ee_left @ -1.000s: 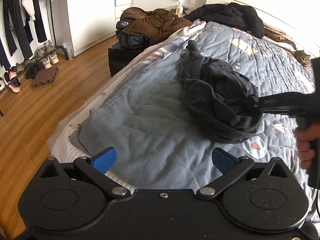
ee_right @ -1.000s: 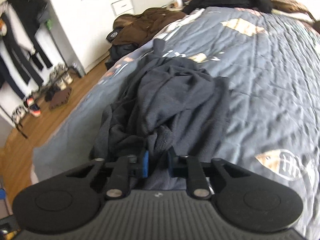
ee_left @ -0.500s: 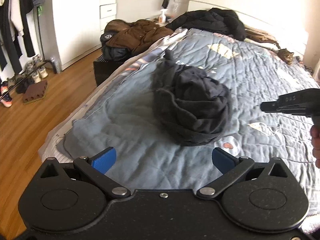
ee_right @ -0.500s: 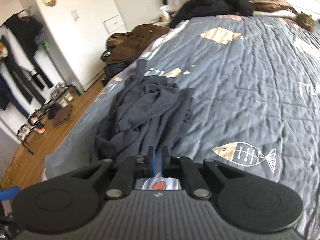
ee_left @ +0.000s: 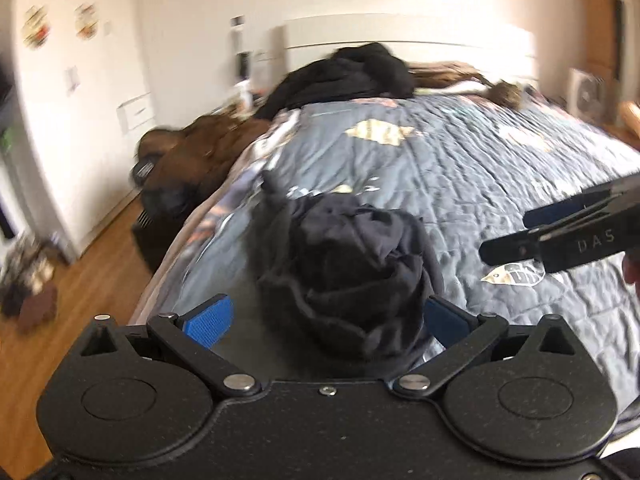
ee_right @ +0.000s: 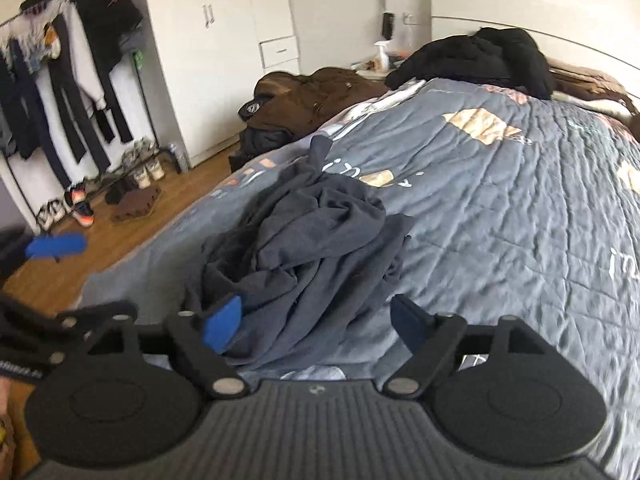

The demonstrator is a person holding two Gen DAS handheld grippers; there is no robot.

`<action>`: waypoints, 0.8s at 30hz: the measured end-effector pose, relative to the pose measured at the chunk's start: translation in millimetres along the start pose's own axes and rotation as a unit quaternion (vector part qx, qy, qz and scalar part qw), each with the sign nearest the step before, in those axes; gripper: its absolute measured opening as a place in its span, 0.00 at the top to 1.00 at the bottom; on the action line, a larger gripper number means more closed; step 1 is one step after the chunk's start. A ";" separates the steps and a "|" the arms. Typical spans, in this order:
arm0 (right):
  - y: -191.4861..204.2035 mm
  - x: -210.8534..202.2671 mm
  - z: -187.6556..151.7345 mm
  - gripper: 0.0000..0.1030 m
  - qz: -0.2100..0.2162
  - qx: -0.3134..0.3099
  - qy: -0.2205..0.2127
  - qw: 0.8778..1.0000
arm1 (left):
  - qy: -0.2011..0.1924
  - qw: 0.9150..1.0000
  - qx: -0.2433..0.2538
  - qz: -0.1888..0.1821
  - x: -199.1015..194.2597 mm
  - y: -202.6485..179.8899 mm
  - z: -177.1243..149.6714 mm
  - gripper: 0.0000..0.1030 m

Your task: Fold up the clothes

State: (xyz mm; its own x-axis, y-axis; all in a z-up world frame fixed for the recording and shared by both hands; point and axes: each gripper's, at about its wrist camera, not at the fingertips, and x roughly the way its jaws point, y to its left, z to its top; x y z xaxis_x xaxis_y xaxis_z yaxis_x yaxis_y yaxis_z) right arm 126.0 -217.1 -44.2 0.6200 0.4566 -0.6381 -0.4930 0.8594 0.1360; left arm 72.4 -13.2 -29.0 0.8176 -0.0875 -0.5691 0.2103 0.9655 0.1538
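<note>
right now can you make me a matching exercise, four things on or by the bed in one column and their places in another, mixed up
Things:
1. dark garment
2. black coat
3. brown jacket
4. shoes

Places:
A. on the floor under the clothes rack
B. crumpled in a heap on the quilt, near the grippers
C. at the head of the bed
D. piled beside the bed, by the wardrobe

Pairs: 1-B, 2-C, 3-D, 4-A

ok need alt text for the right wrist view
A crumpled dark garment lies on a grey-blue quilt, just ahead of the right gripper, whose jaws are opening with nothing pinched. A clothes rack and wardrobe stand behind.
</note>
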 end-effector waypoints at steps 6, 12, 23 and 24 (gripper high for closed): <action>-13.1 21.7 -1.2 0.17 -0.001 -0.014 0.012 1.000 | 0.006 0.995 0.095 -0.041 39.3 -13.4 -6.7 0.16; -22.6 33.5 -7.9 0.17 -0.003 -0.032 0.028 0.999 | 0.018 0.990 0.115 -0.082 74.6 -32.2 -3.3 0.15; -47.3 11.8 -22.8 0.17 -0.017 0.015 0.024 0.999 | 0.058 0.987 0.121 -0.087 105.5 -62.7 -10.6 0.78; -47.4 8.0 -23.2 0.17 -0.024 0.012 0.021 0.999 | 0.060 0.989 0.107 -0.087 104.8 -60.9 -10.0 0.82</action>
State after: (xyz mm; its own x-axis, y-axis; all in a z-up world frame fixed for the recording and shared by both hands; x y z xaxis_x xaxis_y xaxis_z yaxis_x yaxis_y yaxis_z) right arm 140.2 -259.6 -73.3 0.6159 0.4060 -0.6752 -0.4486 0.8852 0.1231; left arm 140.0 -78.7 -106.1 0.6925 -0.2054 -0.6915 0.4606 0.8637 0.2047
